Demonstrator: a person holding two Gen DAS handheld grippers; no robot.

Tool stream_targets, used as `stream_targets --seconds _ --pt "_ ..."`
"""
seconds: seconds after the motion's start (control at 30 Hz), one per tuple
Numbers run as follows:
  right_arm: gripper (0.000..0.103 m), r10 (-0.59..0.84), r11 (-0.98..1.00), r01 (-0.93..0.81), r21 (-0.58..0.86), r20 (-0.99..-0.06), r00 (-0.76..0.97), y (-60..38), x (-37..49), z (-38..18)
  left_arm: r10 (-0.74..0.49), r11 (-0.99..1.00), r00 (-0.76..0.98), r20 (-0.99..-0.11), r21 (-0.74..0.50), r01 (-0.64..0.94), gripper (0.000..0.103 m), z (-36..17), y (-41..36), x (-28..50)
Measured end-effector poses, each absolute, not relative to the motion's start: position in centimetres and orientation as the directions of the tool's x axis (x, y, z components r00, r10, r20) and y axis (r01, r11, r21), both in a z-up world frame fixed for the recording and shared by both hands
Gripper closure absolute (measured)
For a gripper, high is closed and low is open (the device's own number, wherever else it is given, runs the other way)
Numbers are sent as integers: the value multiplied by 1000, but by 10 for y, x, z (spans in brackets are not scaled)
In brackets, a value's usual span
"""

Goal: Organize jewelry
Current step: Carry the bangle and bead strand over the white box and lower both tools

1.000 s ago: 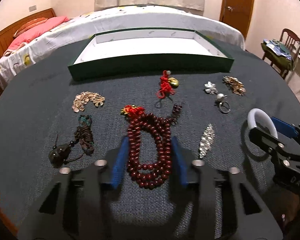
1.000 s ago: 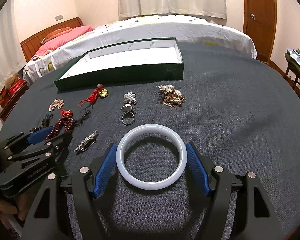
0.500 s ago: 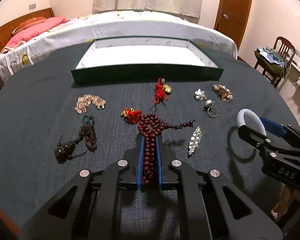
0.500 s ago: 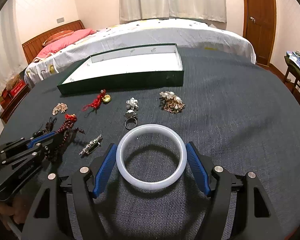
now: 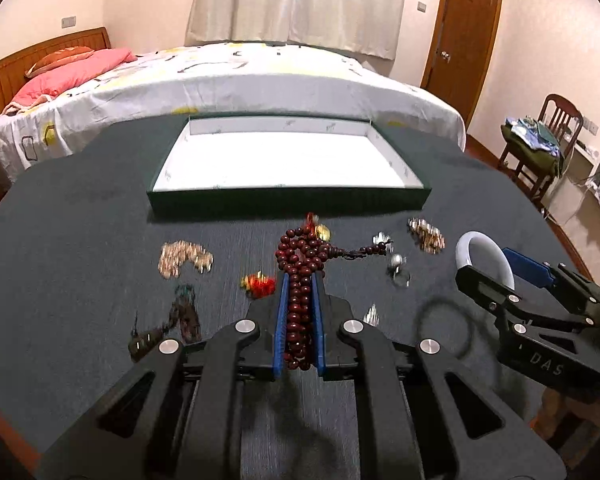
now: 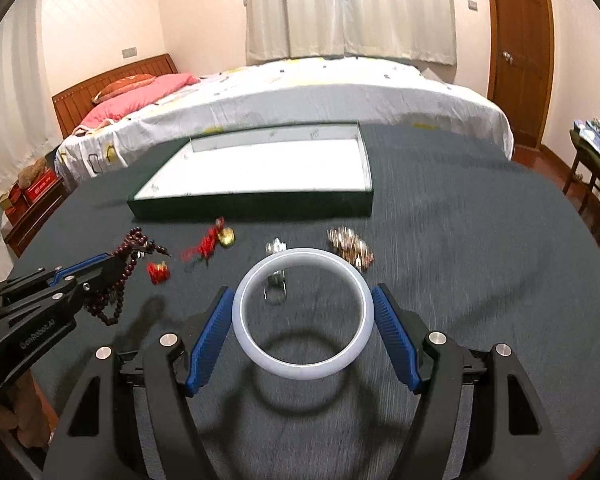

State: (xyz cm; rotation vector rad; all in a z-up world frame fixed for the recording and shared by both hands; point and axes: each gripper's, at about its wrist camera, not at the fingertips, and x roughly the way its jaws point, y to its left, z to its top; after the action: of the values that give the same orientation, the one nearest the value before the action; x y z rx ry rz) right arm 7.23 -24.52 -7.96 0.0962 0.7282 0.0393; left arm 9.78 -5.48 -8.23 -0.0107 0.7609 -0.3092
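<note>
– Where was the bead string, and what did the left gripper do w/ it?

– I had the dark red bead necklace (image 5: 299, 276) pinched between the blue pads (image 5: 281, 320) of my left gripper (image 5: 299, 280). The jaws were nearly together, only the beads between them. The string was off the cloth; a loop stuck out in front of the tips and a thin tail w/ small beads pointed to the right. In the right wrist view the same necklace (image 6: 116, 276) hung down from that gripper (image 6: 100, 270) in loose loops.

– And the right side?

– My right gripper (image 6: 303, 312) held the white bangle (image 6: 303, 312) across its width, jaws wide apart, one pad (image 6: 206, 344) on each side of the ring. Its round shadow lay on the cloth under it, so it was lifted.

– The rest of the jewelry?

– It lay on the dark cloth table (image 5: 80, 240): a red knot charm w/ gold bell (image 6: 212, 242), a small red tassel (image 6: 158, 272), a gold-pearl cluster (image 6: 350, 248), a silver ring (image 6: 275, 288) seen through the bangle. On the left, a pale gold piece (image 5: 184, 258) and a dark cord pendant (image 5: 168, 326), both blurred. The green tray (image 5: 288, 202) w/ white inside stood beyond all of them, near the bed (image 5: 260, 84).
</note>
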Motion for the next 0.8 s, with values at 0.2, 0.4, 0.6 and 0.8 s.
stream_targets --seconds 0.2,0.4,0.6,0.8 --pt "35 73 995 -19 93 -624 778 -245 114 -60 -281 955 724 -630 -109 276 92 -62 -61 134" --pt "35 55 998 -23 61 -600 798 -245 176 -50 -247 962 761 -600 -58 267 92 -50 -74 197" --pt "35 60 997 -18 72 -632 773 -248 259 -57 -211 972 737 -642 -58 227 92 -59 -77 275" --pt "35 62 996 4 91 -707 704 -253 323 -84 -196 975 678 -708 -70 209 92 -75 -86 341"
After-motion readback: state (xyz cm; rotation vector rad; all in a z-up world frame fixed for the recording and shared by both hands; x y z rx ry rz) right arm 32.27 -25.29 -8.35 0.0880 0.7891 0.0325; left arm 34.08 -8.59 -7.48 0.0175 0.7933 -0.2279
